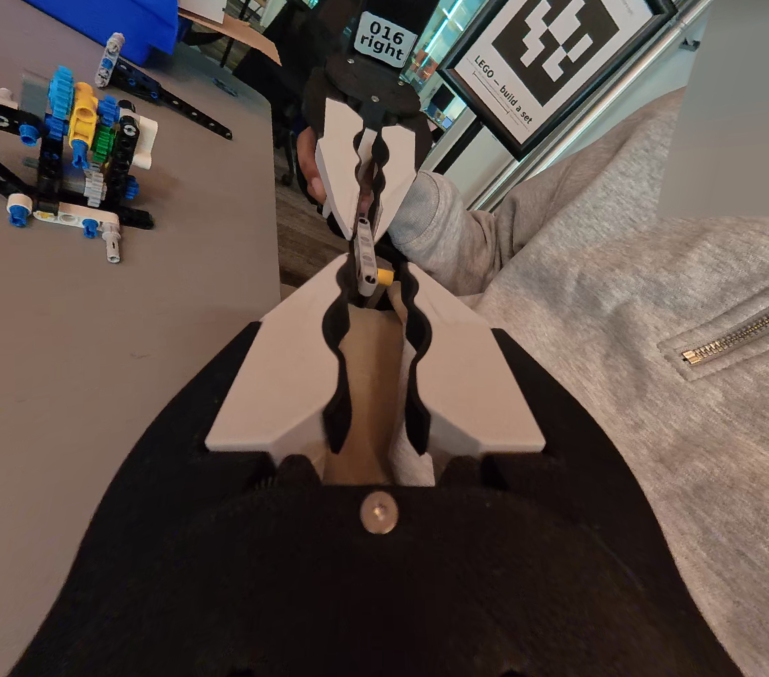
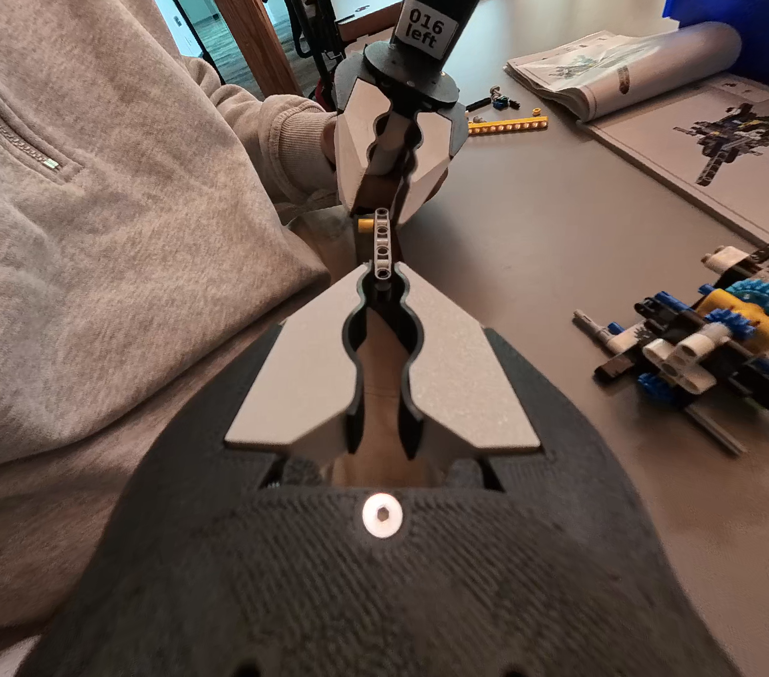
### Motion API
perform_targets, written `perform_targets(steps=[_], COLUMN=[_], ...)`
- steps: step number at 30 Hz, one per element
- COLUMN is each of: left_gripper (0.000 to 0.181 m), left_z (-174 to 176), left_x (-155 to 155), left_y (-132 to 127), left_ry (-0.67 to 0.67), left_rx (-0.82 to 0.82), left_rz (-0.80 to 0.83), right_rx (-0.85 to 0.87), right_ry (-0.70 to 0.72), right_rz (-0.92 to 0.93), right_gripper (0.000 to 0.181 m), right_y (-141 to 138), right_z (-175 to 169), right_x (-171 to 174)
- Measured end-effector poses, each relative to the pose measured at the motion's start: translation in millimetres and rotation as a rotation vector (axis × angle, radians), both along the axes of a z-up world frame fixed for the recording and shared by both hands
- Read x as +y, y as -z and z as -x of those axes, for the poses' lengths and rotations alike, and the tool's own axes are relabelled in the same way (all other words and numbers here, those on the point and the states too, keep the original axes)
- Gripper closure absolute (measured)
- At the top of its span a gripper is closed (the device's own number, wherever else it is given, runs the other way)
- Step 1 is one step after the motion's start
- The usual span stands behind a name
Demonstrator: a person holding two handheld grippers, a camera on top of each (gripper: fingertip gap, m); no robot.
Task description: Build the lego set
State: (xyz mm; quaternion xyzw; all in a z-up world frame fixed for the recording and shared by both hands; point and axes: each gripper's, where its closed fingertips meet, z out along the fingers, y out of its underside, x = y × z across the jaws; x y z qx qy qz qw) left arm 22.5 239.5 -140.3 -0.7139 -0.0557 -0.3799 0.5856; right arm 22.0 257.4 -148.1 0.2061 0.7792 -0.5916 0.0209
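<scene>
two grippers met mid-frame: my right gripper [image 2: 380, 276] pinched the pale grey holed lego beam [image 2: 381, 247]; left gripper [image 1: 368, 282] closed near its yellow pin [image 1: 386, 277], grip unclear; i'd push squarely.

a white sticker with a number and a word in black sits on the black handle of the right gripper [image 1: 362, 228], right of the lego model [image 1: 79, 158]. farther right, a framed sign [image 1: 557, 29] bears a black-and-white square marker and printed lines. the left gripper [image 2: 380, 216] carries a like sticker. beyond the model, printed booklets [image 2: 616, 70] lie on the desk [image 2: 541, 241], their text too small to read.
</scene>
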Motion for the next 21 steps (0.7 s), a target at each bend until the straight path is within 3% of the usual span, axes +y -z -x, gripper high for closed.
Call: perform_targets(steps=[5,12,21], left_gripper=[0.158,0.169,0.17], left_z=[5.9,-0.9,2.7], left_x=[-0.9,-2.3,-1.3], left_y=[-1.3,3.7,4.9], left_ry=[-0.023,0.019,-0.004], left_rx=[-0.009,0.016,0.03], left_rz=[-0.005,0.019,0.026], right_rx=[0.002,0.003,0.001], right_ry=[-0.004,0.003,0.02], right_rz=[-0.019,-0.006,-0.004], right_gripper=[0.175,0.176,0.175], right_y=[2.7,0.7,3.4], right_z=[-0.8,0.0,3.4], right_x=[-1.9,0.2,1.2])
